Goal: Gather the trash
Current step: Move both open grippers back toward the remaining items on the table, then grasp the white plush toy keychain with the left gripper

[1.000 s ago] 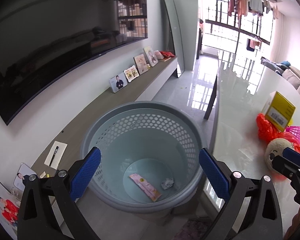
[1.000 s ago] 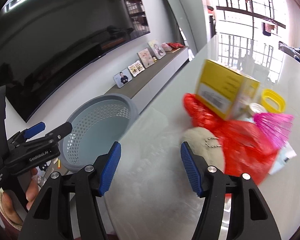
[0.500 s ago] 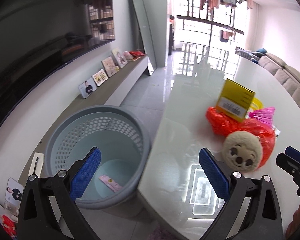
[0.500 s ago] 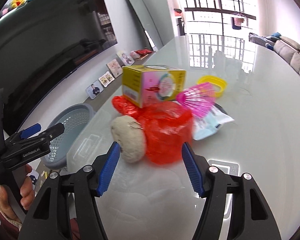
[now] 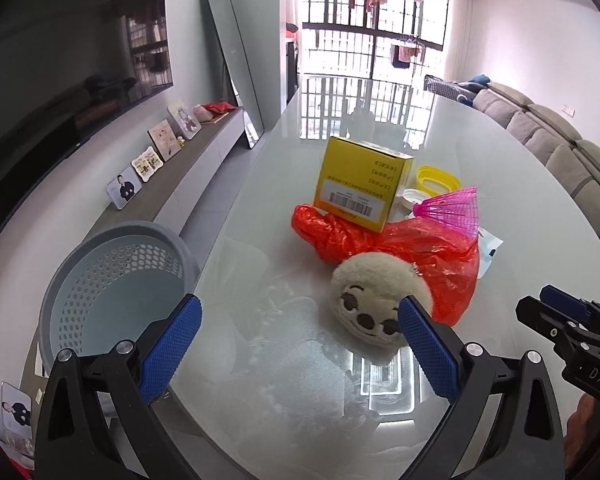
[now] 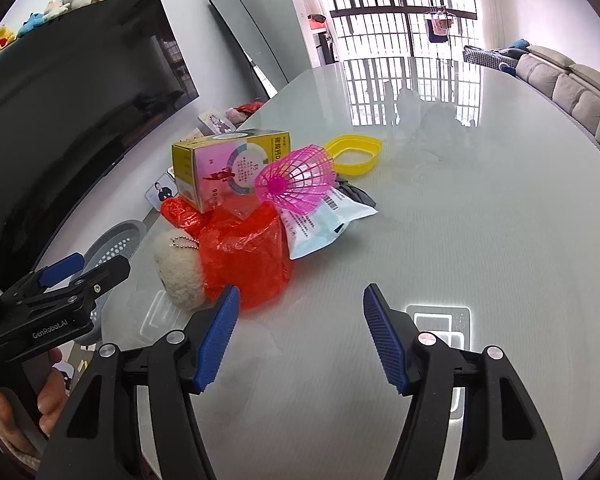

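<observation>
— so, which piece do i go for first?

— the plush ball (image 5: pixel 374 300), i'd judge. it sits nearest the worktop (image 6: pixel 480 220) edge where the basket (image 5: pixel 112 276) stands on the floor, and my left claw (image 5: pixel 298 346) is already wide open and empty with that ball just off its right pad.

— and the right claw (image 6: pixel 300 338)?

— about half open, nothing in it, over bare glass beside the red bag (image 6: pixel 244 256).

— how should they handle?

— the ball is soft and fuzzy, so close across its middle, clear of the bead chain (image 6: pixel 182 242). the bag is thin crinkly film; pinch a fold, not the bulk. the yellow box (image 5: pixel 360 184) leans on the bag, stiff card with flat faces, so lifting the bag first may tip it. the pink mesh shuttlecock (image 6: pixel 296 178) looks light and springy.
</observation>
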